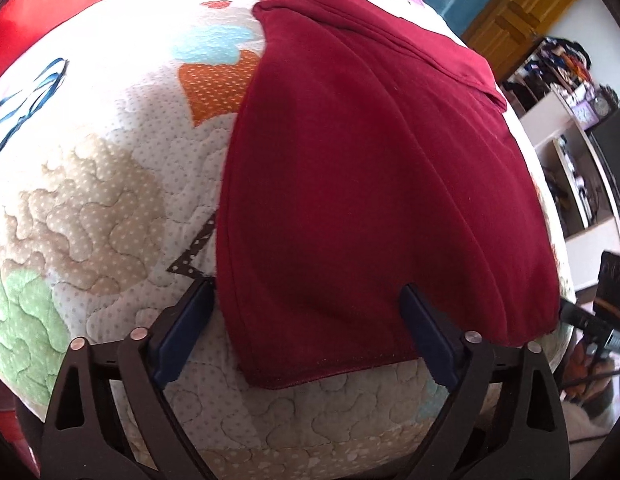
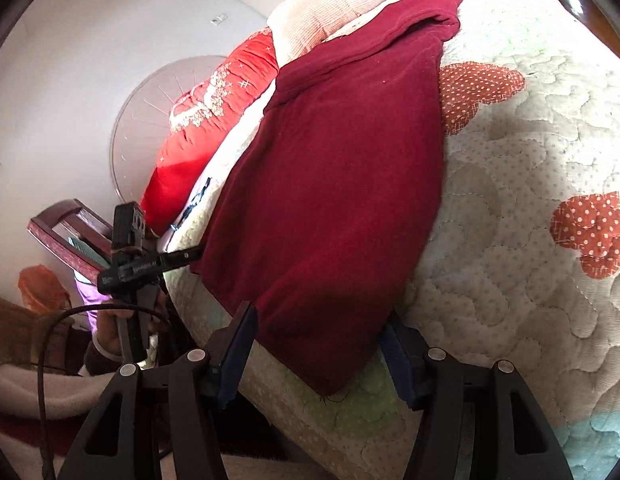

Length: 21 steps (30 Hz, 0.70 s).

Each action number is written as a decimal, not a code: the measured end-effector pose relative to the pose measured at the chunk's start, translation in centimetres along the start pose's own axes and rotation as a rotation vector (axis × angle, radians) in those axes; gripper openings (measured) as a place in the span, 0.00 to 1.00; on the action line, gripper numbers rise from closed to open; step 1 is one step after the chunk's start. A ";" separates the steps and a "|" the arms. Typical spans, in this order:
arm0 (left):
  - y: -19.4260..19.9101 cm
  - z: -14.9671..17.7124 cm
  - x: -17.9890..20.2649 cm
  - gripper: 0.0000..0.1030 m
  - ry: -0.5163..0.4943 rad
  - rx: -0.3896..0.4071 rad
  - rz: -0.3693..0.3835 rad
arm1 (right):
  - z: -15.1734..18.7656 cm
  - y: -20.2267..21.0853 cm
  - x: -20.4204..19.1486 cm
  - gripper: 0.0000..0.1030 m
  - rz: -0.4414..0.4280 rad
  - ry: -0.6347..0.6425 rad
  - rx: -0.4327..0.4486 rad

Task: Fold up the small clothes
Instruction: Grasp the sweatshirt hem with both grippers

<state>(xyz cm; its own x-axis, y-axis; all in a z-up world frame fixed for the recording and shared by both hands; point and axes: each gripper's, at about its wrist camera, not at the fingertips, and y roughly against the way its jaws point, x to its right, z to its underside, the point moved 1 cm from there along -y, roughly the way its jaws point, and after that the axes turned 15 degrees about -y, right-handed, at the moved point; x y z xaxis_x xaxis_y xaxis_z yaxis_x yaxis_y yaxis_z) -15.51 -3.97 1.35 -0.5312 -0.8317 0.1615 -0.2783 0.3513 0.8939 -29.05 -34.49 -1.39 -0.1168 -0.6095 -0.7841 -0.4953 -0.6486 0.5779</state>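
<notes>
So the biggest thing here is the bed (image 1: pixel 109 208), covered in a quilted patchwork spread with dotted orange, tan and green patches. A red pillow (image 2: pixel 189 136) sits up at the far end, by a cream ribbed blanket (image 2: pixel 330 4). Lying flat on the quilt is the dark red garment (image 1: pixel 370 184), folded over lengthwise, its hem close to the near edge of the bed and the narrower end pointing toward the pillow.

The left tool (image 1: pixel 305 332) is spread wide, the near corner of the garment sitting between its blue pads without either pad squeezing it. The right tool (image 2: pixel 318 354) is partly open too, straddling the other near corner, and its pads aren't pinching the cloth.

From the right wrist view you can see the left tool off to the side at the bed's edge, with a hand (image 2: pixel 109 320) gripping its handle.
</notes>
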 end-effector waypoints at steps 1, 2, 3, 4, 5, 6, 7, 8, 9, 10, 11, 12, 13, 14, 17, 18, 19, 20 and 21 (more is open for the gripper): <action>-0.1 0.0 0.2 0.93 -0.012 -0.006 -0.010 | -0.1 0.1 0.1 0.57 -0.011 -0.009 0.000; -0.2 -0.1 0.3 0.93 -0.016 -0.009 -0.020 | -0.2 0.1 0.1 0.57 -0.018 -0.016 -0.002; -0.2 -0.1 0.4 0.93 -0.013 -0.009 -0.027 | -0.3 0.2 0.2 0.57 -0.020 -0.018 -0.004; -0.3 -0.2 0.5 0.93 -0.008 -0.009 -0.033 | -0.3 0.2 0.1 0.57 -0.019 -0.017 -0.008; -0.3 -0.2 0.5 0.93 -0.005 -0.008 -0.039 | -0.3 0.2 0.0 0.57 -0.013 -0.011 -0.010; -0.3 -0.2 0.6 0.93 -0.004 -0.008 -0.046 | -0.4 0.2 -0.2 0.57 -0.005 -0.003 -0.013; -0.4 -0.2 0.7 0.93 -0.006 -0.008 -0.054 | -0.5 0.2 -0.4 0.57 0.002 0.005 -0.014; -0.4 -0.2 0.8 0.93 -0.007 -0.007 -0.062 | -0.5 0.2 -0.6 0.57 0.009 0.013 -0.015; -0.4 -0.3 0.8 0.93 -0.008 -0.006 -0.068 | -0.5 0.2 -0.8 0.57 0.015 0.020 -0.015; -0.5 -0.3 0.9 0.93 -0.008 -0.004 -0.072 | -0.6 0.2 -0.9 0.57 0.020 0.025 -0.013; -0.6 -0.4 1.0 0.93 -0.008 -0.002 -0.074 | -0.6 0.1 -1.1 0.57 0.024 0.030 -0.009; -0.6 -0.4 1.0 0.93 -0.007 -0.001 -0.075 | -0.6 0.0 -1.2 0.56 0.026 0.034 -0.008; -0.7 -0.4 1.1 0.93 -0.006 0.000 -0.076 | -0.6 -0.1 -1.2 0.56 0.029 0.038 -0.007; -0.7 -0.4 1.2 0.93 -0.005 0.001 -0.076 | -0.6 -0.1 -1.3 0.55 0.032 0.043 -0.007; -0.7 -0.3 1.3 0.93 -0.004 0.001 -0.079 | -0.7 -0.2 -1.2 0.53 0.034 0.047 -0.009; -0.7 -0.2 1.3 0.93 -0.004 0.001 -0.079 | -0.7 -0.2 -1.0 0.52 0.030 0.042 -0.010; -0.6 -0.1 1.3 0.93 -0.003 0.001 -0.078 | -0.8 -0.2 -0.9 0.52 0.026 0.037 -0.010; -0.5 -0.1 1.3 0.93 -0.002 0.001 -0.076 | -0.8 -0.3 -0.8 0.50 0.026 0.036 -0.010; -0.5 -0.1 1.2 0.93 0.001 0.001 -0.075 | -0.8 -0.3 -0.8 0.50 0.027 0.039 -0.010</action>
<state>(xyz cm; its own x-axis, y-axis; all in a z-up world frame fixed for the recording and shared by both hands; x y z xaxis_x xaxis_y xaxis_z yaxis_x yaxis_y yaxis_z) -15.97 -5.17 1.13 -0.5085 -0.8558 0.0947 -0.3181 0.2889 0.9030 -28.16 -34.21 -0.76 -0.0965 -0.6438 -0.7591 -0.4840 -0.6360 0.6010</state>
